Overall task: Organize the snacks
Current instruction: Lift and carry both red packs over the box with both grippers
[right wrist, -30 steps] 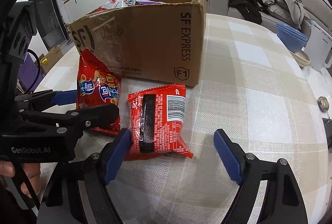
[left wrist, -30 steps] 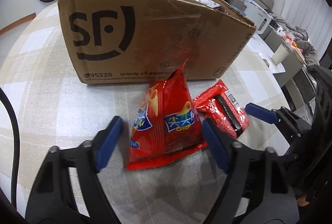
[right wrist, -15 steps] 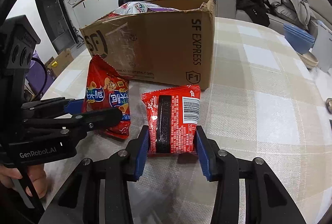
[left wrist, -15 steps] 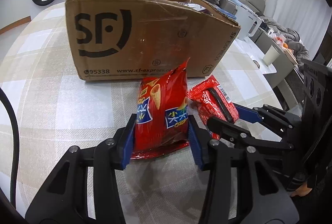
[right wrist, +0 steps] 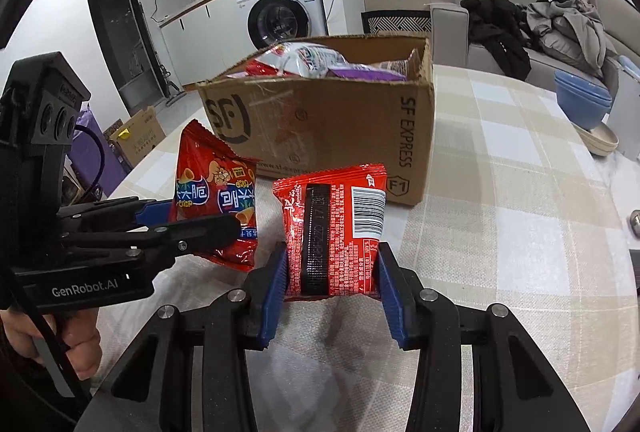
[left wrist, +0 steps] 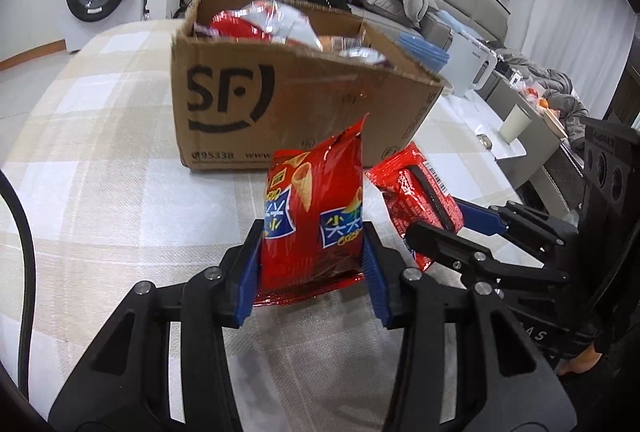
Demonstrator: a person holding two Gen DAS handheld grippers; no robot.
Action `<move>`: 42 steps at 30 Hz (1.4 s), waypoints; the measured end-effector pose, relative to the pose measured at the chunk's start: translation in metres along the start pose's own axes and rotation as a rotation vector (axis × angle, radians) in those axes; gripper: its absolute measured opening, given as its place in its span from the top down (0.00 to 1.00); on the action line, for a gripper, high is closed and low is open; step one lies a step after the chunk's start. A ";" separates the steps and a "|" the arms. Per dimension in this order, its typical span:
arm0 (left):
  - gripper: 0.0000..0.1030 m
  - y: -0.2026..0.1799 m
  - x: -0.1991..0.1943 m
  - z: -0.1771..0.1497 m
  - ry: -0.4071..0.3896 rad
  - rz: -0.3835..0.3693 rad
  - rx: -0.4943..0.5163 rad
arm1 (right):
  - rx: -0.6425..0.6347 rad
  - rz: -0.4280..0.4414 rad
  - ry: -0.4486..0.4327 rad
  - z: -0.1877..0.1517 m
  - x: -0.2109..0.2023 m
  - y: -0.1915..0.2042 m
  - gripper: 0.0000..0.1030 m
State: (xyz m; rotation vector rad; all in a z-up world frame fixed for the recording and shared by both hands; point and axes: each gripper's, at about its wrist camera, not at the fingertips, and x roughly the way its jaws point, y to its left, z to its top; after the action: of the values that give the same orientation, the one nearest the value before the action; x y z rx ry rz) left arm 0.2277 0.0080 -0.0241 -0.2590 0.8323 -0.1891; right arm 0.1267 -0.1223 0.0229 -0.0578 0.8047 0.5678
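Red crisp bag (left wrist: 312, 216) clamped upright in left gripper (left wrist: 312, 272) fingers, which just closed. Right gripper (right wrist: 332, 284) fingers, also just closed, clench red noodle packet (right wrist: 334, 228) before cardboard box (right wrist: 320, 120).

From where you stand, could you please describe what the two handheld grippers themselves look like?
Both are matte black plastic. The left gripper and right gripper each have two angular arms with silver screw heads, ending in fingers lined with ribbed blue pads. The left one's body carries white "GenRobot.AI" lettering, and a block with three round holes rises from it. A black cable trails beside it.
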 end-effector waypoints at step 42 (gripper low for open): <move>0.59 -0.010 -0.110 0.108 -0.174 0.035 0.108 | 0.020 -0.023 -0.228 0.076 -0.045 0.012 0.58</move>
State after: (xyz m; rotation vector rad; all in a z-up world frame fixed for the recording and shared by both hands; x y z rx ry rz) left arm 0.2352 0.0446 0.1258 -0.1564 0.6510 -0.1754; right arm 0.1463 -0.1132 0.1095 0.0162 0.5873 0.5337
